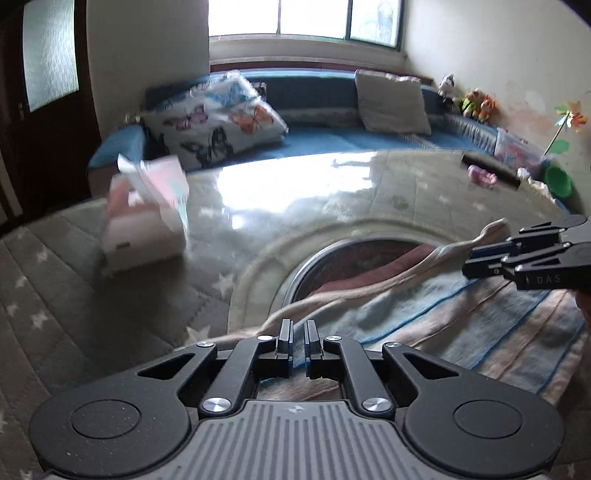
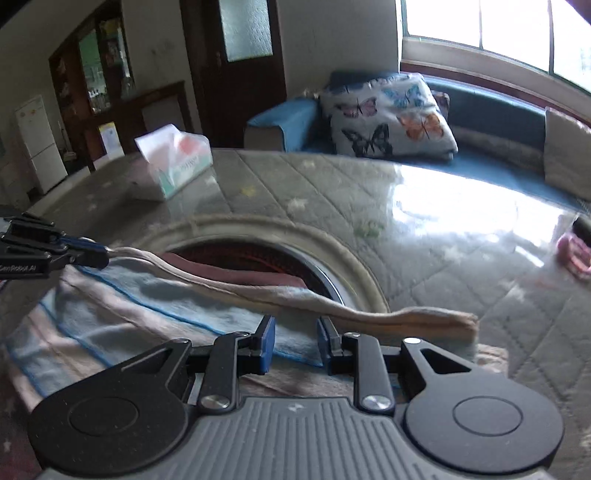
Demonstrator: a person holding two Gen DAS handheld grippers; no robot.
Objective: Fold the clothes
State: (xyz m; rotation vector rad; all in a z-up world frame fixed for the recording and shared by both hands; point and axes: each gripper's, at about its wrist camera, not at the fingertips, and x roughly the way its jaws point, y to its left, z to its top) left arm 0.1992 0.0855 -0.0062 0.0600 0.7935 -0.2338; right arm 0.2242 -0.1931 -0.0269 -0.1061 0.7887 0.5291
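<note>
The striped towel (image 1: 461, 317) lies on the near part of the desk (image 1: 314, 192), partly covering the round opening (image 1: 369, 254) set into the desk's quilted cover. The left gripper (image 1: 298, 345) has its fingers (image 1: 284, 339) drawn nearly together, pinching the towel's beige hem at one corner, with only a thin slit between them. In the right wrist view the same gripper comes in from the left edge, clamped on the hem, which runs raised across the towel toward the right. The right gripper (image 2: 295, 341) has its fingers (image 2: 266, 341) spread apart with the towel's blue-edged cloth showing in the gap between them; whether they touch it I cannot tell. A tissue box (image 2: 177, 162) stands farther back on the desk, well apart from the towel. Behind the desk runs a blue sofa (image 1: 332, 136) with a butterfly cushion (image 1: 218, 122) under the window (image 1: 303, 18)
</note>
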